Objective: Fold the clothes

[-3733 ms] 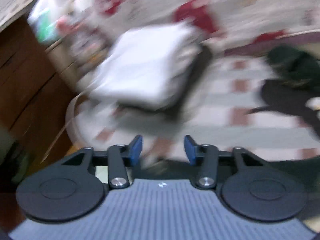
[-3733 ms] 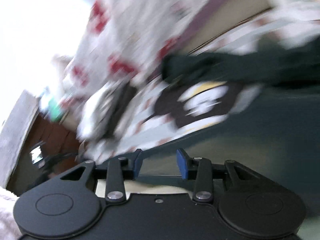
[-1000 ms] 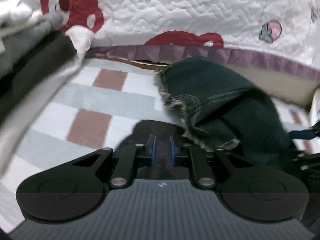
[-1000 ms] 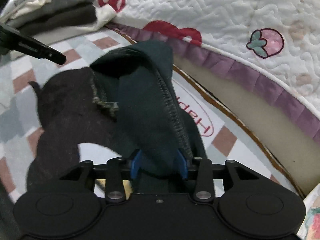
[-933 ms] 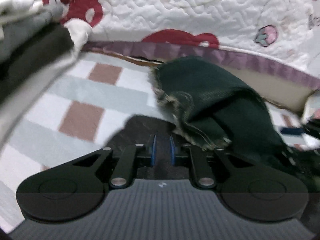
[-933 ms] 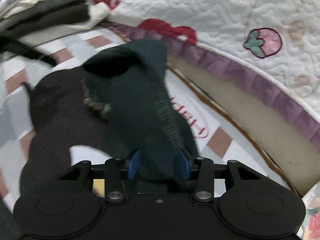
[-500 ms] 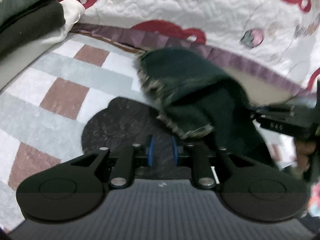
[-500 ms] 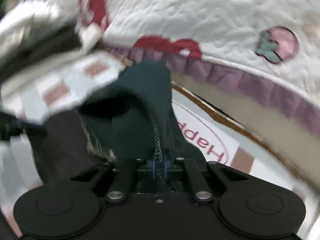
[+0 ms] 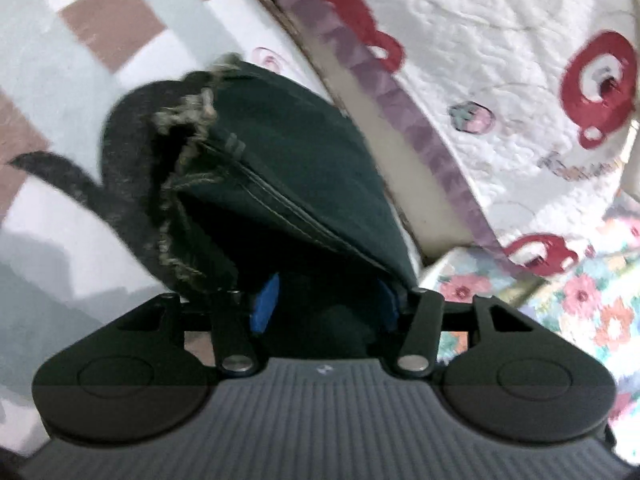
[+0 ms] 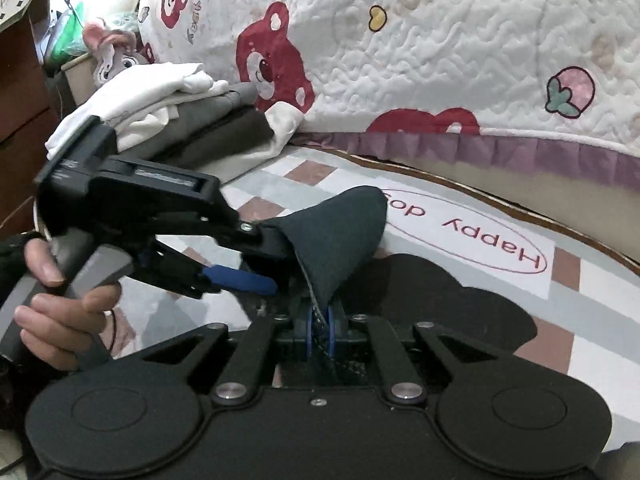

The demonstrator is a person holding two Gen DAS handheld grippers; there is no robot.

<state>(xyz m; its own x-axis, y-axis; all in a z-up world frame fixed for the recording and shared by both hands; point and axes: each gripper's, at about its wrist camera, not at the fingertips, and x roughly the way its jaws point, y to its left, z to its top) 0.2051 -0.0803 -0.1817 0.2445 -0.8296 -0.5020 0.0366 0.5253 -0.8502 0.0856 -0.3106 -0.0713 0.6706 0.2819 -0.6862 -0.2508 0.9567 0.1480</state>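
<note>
Checked pink, grey and white, the rug spreads under both my claws, with a black cat shape and a "Happy dog" label printed on it. Nearest me, my right gripper is clenched on a thin seam edge of the dark green garment, the blue pads pinching it flat. From that pinch the cloth rises in a peak and slopes away to my left, where my left gripper reaches in from the side, my hand on its handle. Its jaws are opening; in its own view the dark green folds sit between the blue pads, which stand apart from the fabric, so I judge that claw released. The garment's long axis runs forward from the left claw toward its frayed hem, so that claw is the nearer one for the next grab. Beyond, a stack of folded clothes rests against the quilted bedspread.
</note>
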